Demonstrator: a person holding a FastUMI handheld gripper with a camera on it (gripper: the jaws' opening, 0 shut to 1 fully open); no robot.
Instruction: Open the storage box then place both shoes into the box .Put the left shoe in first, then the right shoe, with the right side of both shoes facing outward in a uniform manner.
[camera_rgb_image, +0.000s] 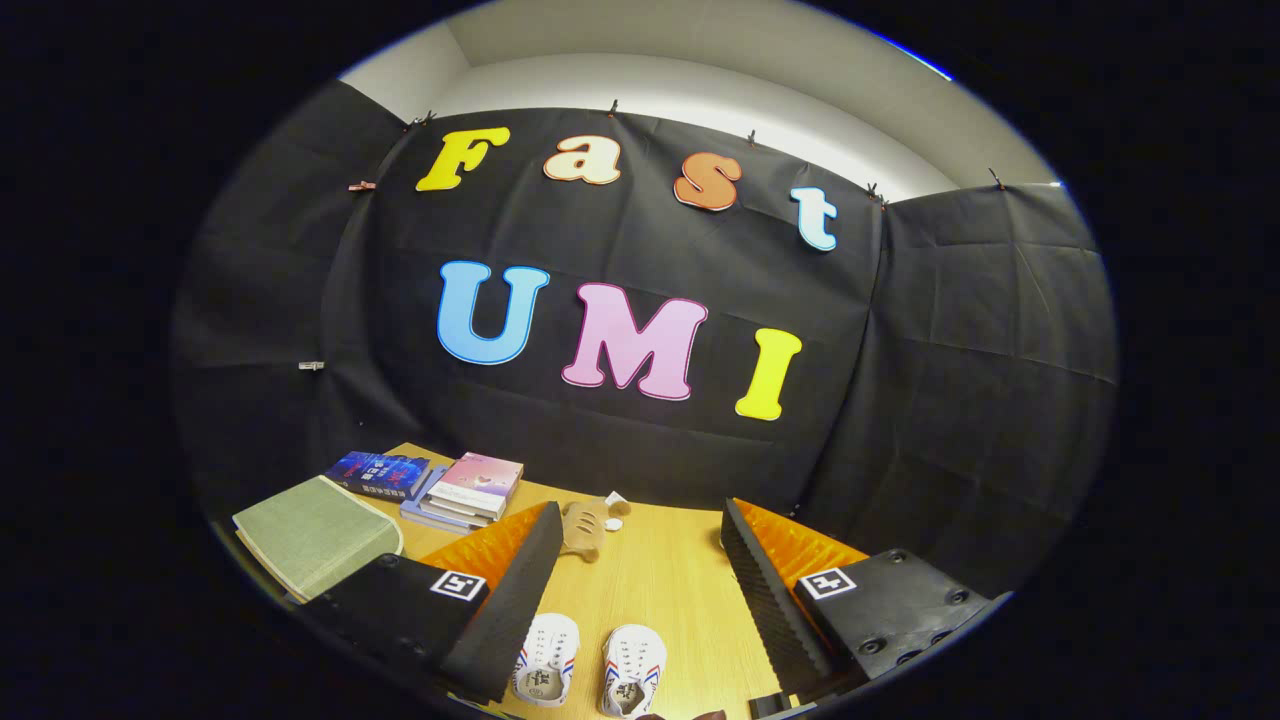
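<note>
We see the tongs (640, 600) held wide apart above the tabletop (665, 580), their two fingers (515, 600) spread to either side with nothing clamped between them. Low in the gap between the fingers, two small white shoes sit side by side on the wood. The one nearer the left finger (546, 658) lies just beside that finger's inner face, and the other shoe (631, 683) rests a little apart from it, closer to the middle of the gap. Both show their laces and coloured stripes along the sides, and both point their toes away from us. Neither shoe touches the tongs as far as we can tell.

Beyond the fingers, further along the tabletop, a small tan plush toy (585, 527) lies near the tip of the left finger, with a couple of small white bits (615, 505) just behind it. Off to the left of that finger we find a stack of books (468, 490), a dark blue book (380, 473) beside it, and a flat green fabric-covered piece (315, 535) nearest us. Behind everything hangs the black cloth wall (950, 380) of the booth.
</note>
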